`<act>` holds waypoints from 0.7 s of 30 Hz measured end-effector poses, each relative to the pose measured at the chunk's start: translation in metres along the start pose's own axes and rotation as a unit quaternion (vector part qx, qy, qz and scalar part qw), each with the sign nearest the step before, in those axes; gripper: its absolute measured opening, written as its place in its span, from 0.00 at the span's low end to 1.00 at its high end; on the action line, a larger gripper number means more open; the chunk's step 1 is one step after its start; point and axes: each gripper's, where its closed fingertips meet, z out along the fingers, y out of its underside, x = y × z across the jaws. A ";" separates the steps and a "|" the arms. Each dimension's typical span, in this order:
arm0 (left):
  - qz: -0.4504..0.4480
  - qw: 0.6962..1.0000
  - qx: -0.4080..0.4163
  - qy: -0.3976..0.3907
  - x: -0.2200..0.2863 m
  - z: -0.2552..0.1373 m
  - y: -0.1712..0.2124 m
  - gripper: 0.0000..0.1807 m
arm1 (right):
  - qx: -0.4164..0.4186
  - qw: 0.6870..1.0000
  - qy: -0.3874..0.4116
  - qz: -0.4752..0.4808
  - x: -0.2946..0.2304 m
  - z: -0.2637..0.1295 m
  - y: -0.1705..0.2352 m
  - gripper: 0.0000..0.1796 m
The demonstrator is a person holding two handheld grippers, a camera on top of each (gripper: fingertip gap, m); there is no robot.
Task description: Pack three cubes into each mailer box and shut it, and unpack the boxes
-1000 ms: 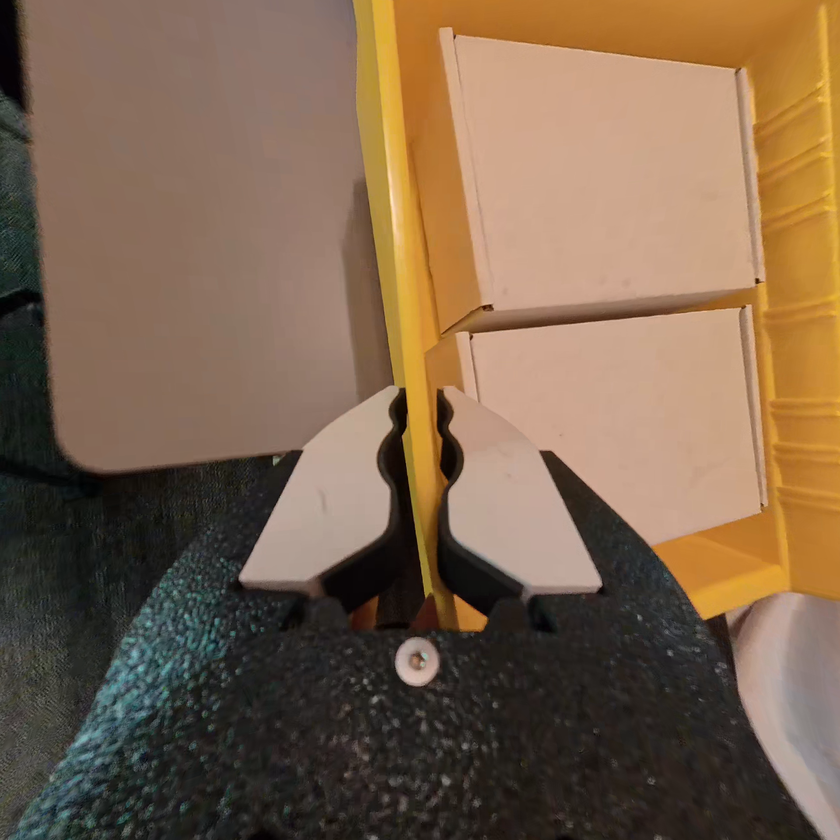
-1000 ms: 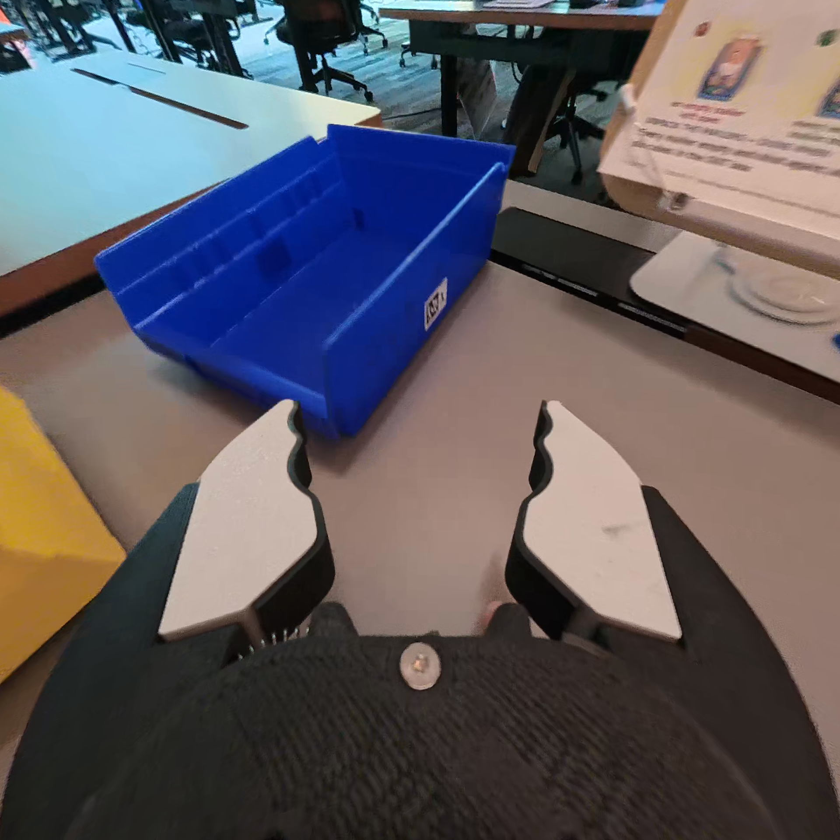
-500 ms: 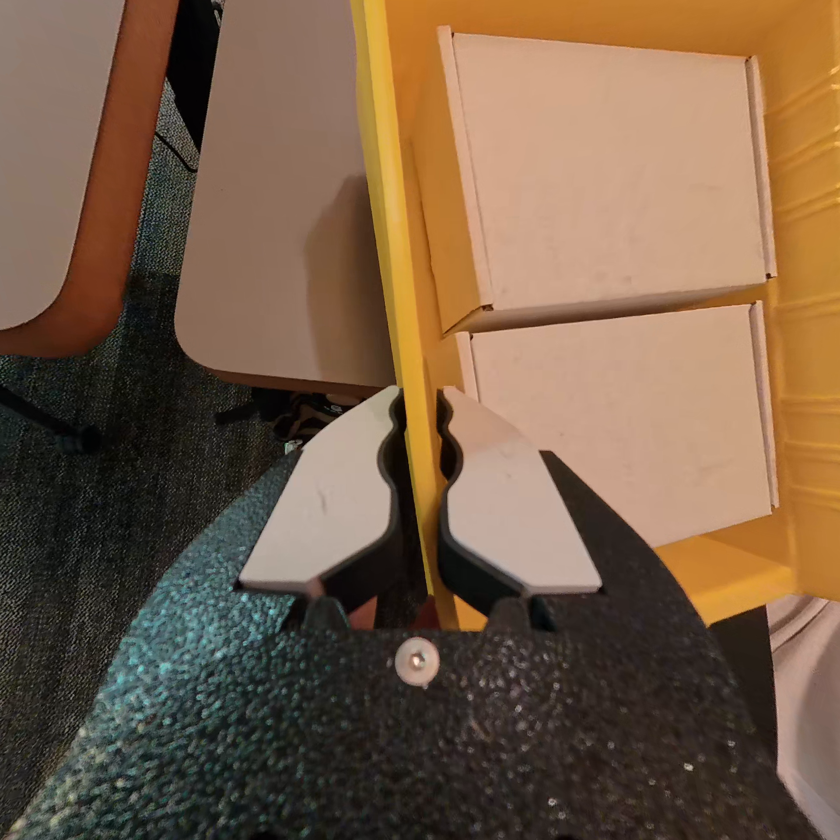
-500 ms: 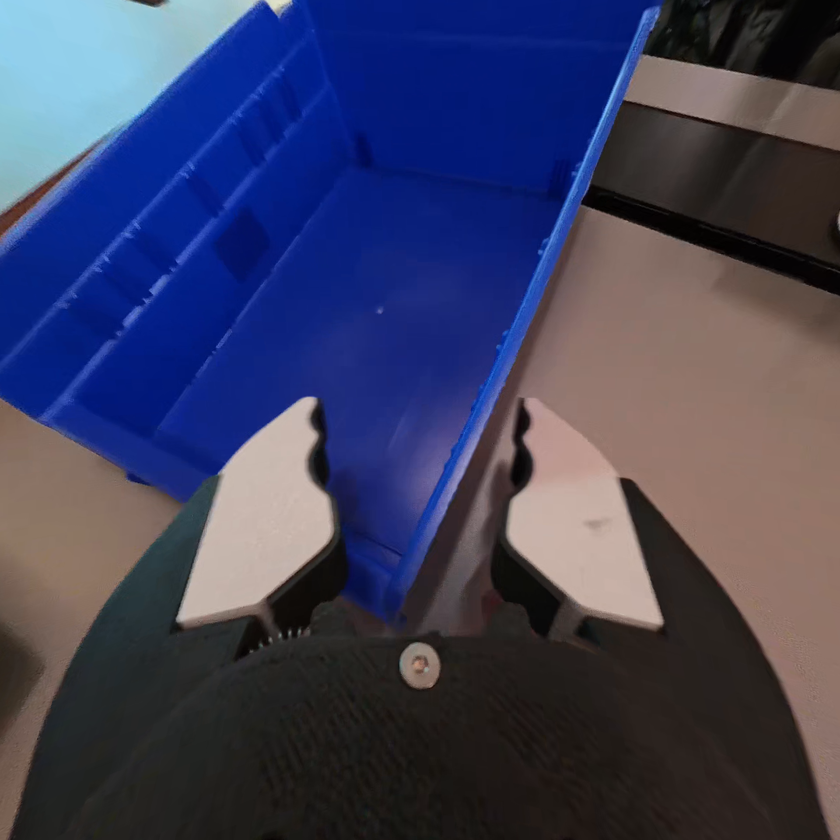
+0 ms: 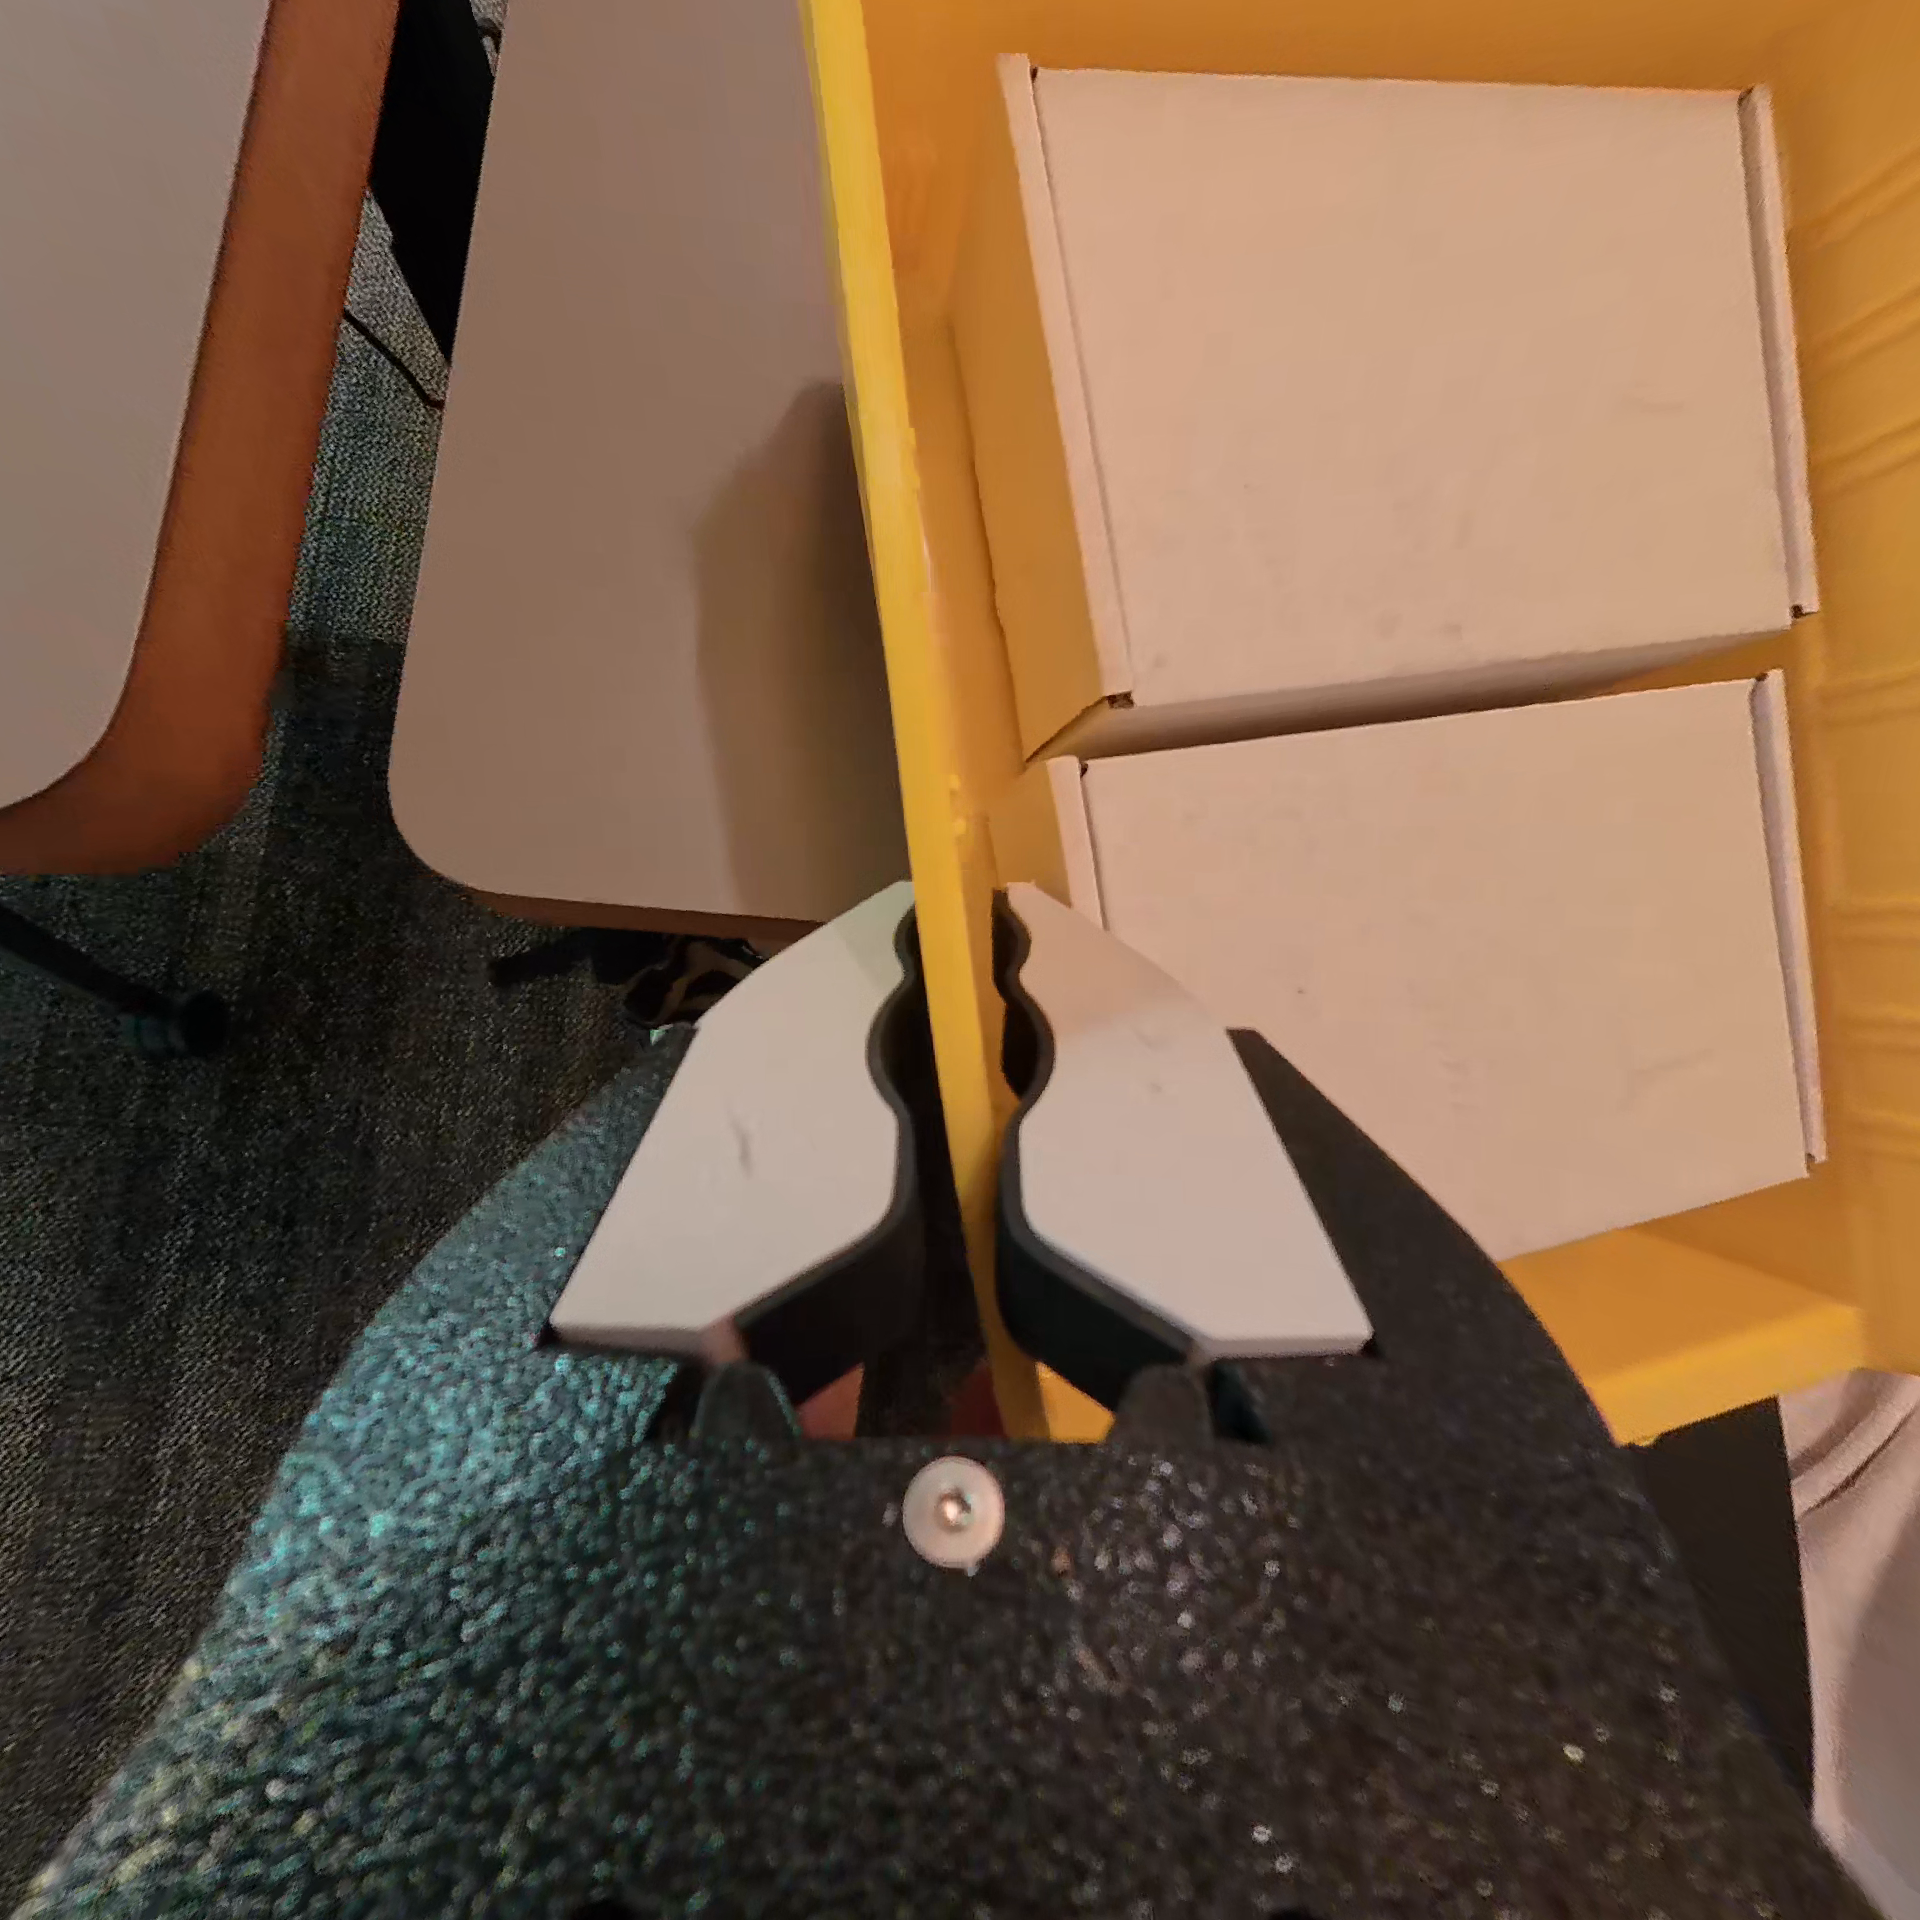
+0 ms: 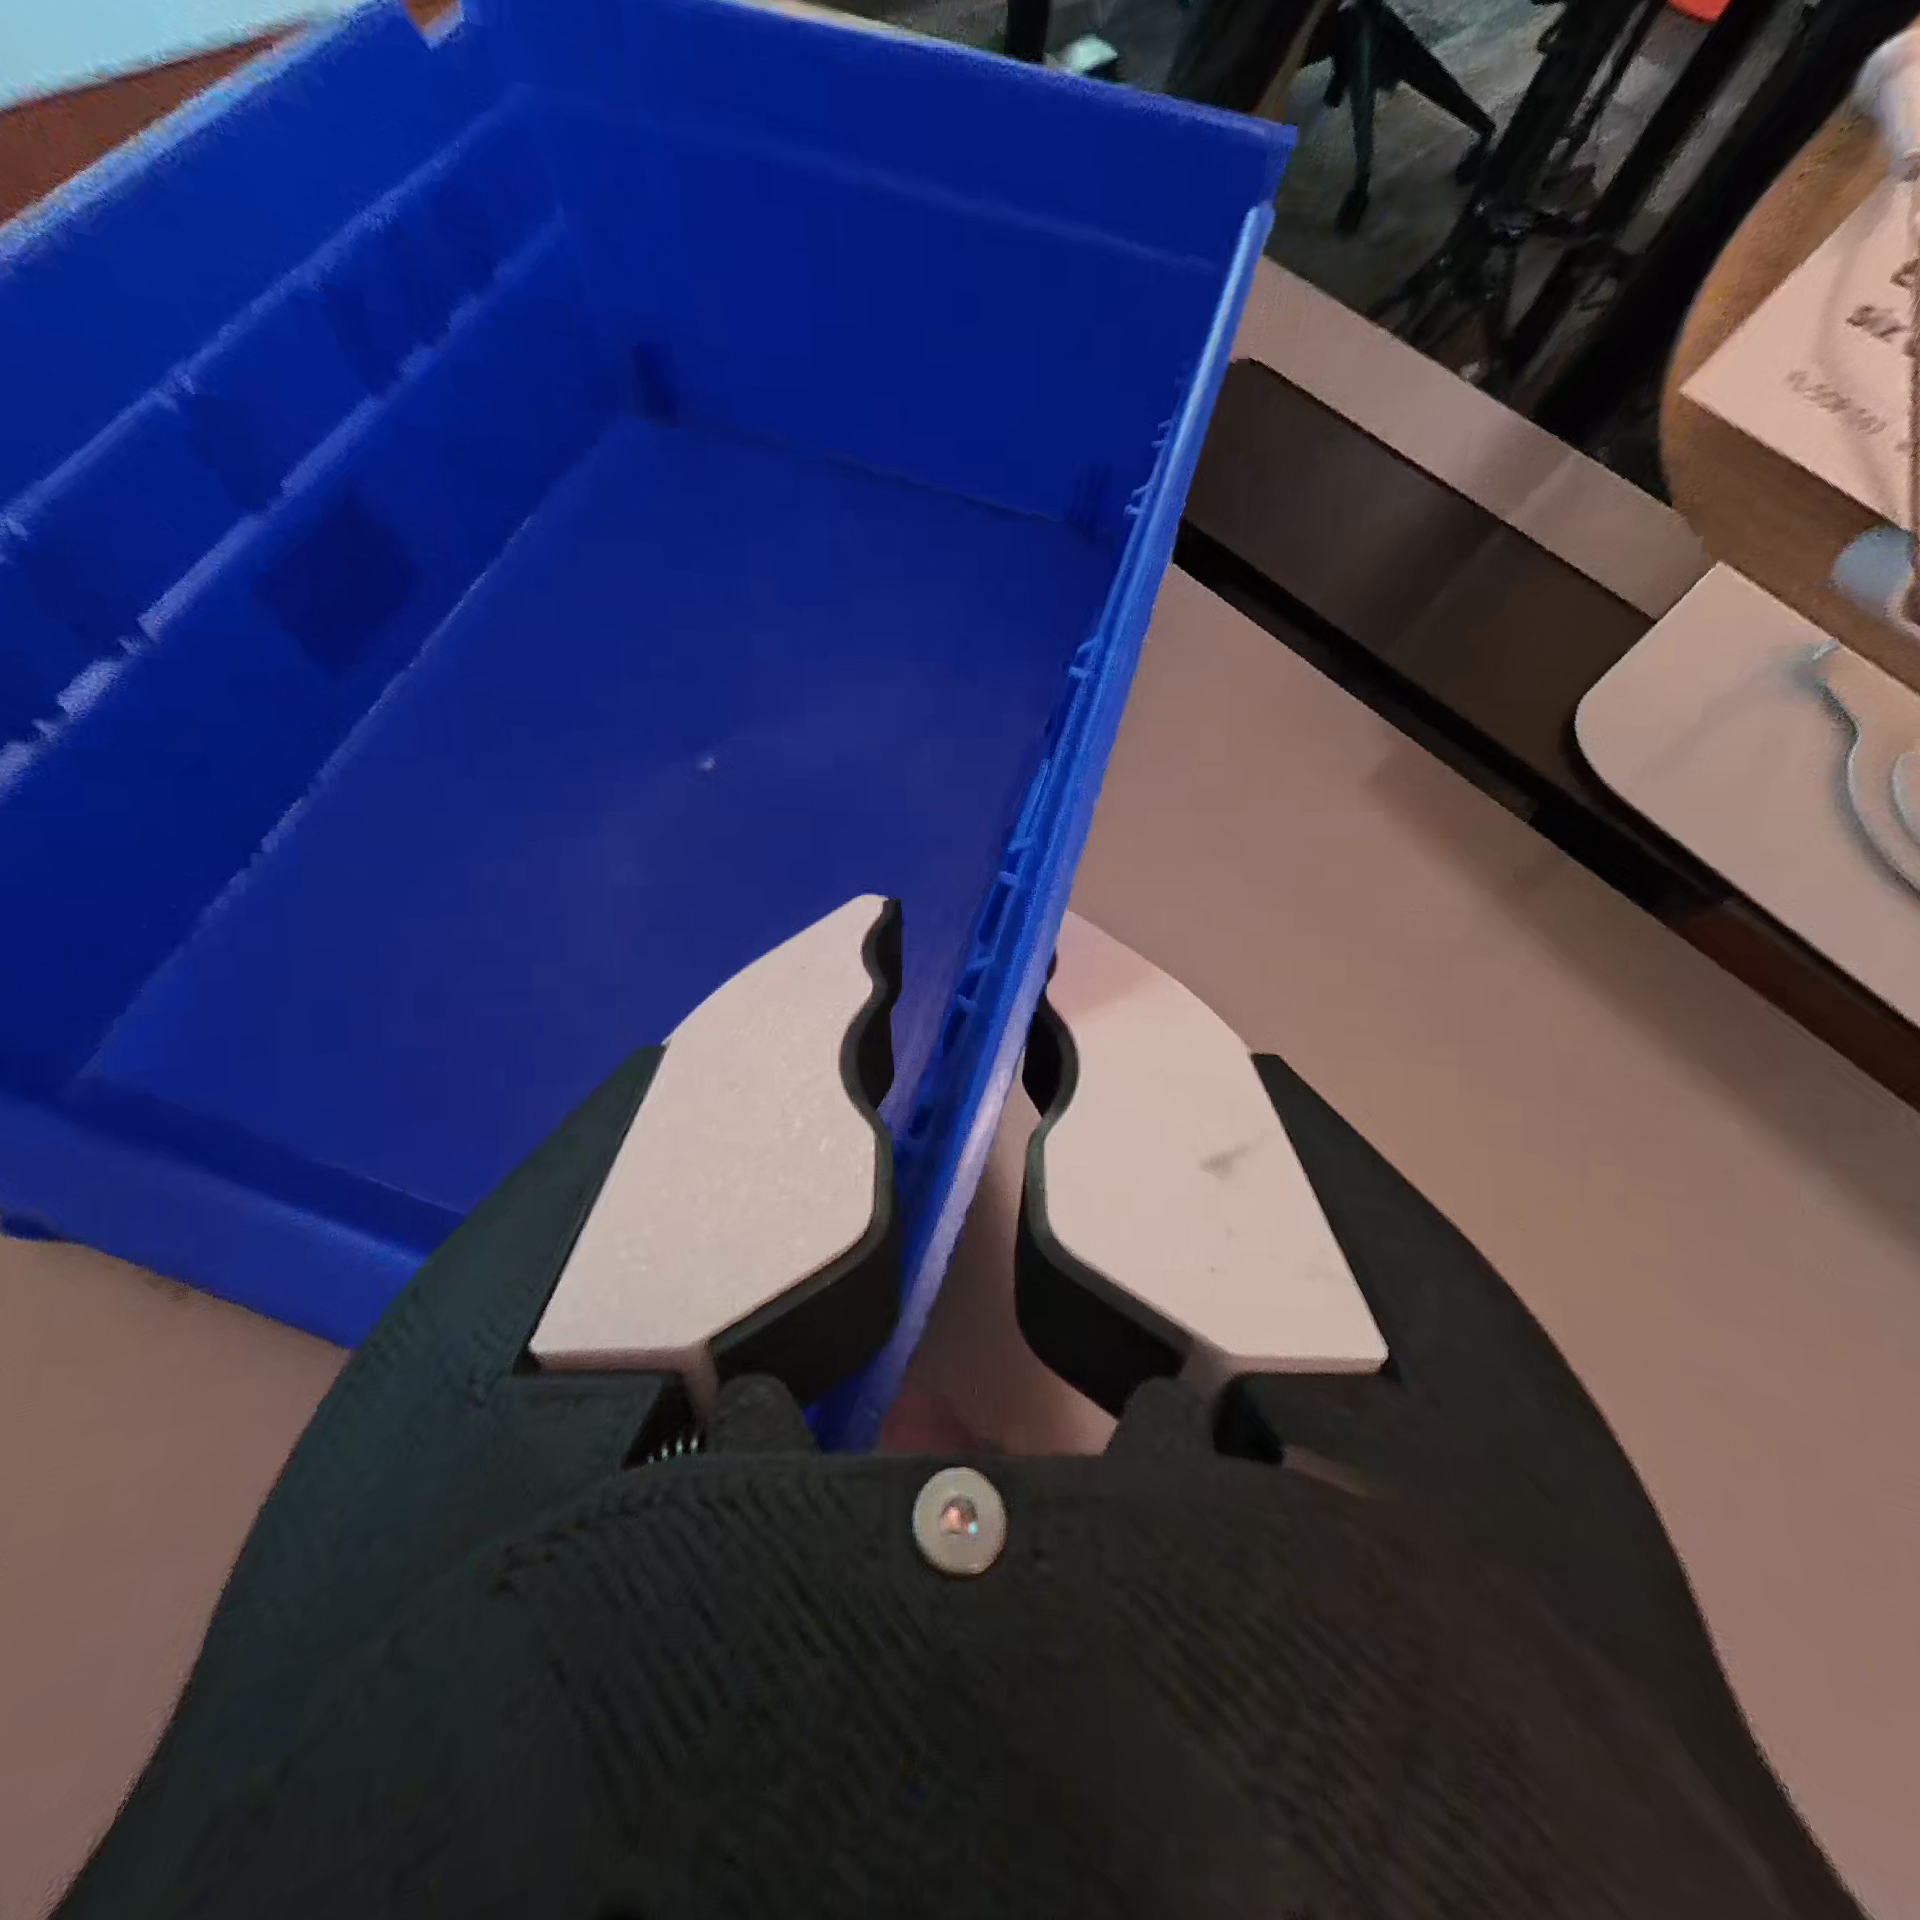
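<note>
In the left wrist view my left gripper (image 5: 956, 914) is shut on the left wall of a yellow bin (image 5: 883, 416), with one pad on each side of the wall. Two closed white mailer boxes lie in the bin, one farther (image 5: 1403, 364) and one nearer (image 5: 1455, 966). The bin hangs past a table edge, over the carpet. In the right wrist view my right gripper (image 6: 966, 956) is shut on the right wall (image 6: 1143, 582) of an empty blue bin (image 6: 571, 727) that stands on the table. No cubes are in view.
Below the yellow bin are two beige tabletops (image 5: 623, 520) (image 5: 104, 312) and dark carpet (image 5: 260, 1143). Right of the blue bin lie bare table (image 6: 1351, 1039), a dark strip (image 6: 1403, 540), a white base plate (image 6: 1714, 748) and a propped board with a sheet (image 6: 1787, 343). Left tips to right tips: about 50 cm.
My right gripper moved forward over the blue bin's right wall and closed on it from wide open. My left gripper kept its hold on the yellow bin, and the background under it shifted.
</note>
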 end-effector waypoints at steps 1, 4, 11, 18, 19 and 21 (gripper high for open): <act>-0.002 1.000 0.001 0.001 -0.001 0.000 -0.001 0.06 | 0.010 1.000 -0.013 0.012 0.002 -0.011 0.000 0.12; -0.007 1.000 -0.001 0.001 -0.006 0.001 -0.007 0.06 | 0.012 0.999 -0.032 -0.004 0.016 -0.052 0.013 0.12; 0.005 1.000 -0.006 0.005 0.008 0.022 -0.043 0.07 | 0.042 0.998 -0.032 -0.027 0.084 -0.175 0.075 0.11; 0.047 0.998 -0.029 0.034 0.051 0.074 -0.102 0.07 | 0.067 0.993 0.047 0.089 0.218 -0.305 0.169 0.10; 0.050 0.997 -0.033 0.039 0.057 0.084 -0.112 0.07 | 0.068 0.989 0.071 0.109 0.240 -0.320 0.184 0.10; 0.062 0.996 -0.043 0.043 0.067 0.106 -0.134 0.07 | 0.068 0.980 0.113 0.151 0.282 -0.349 0.212 0.10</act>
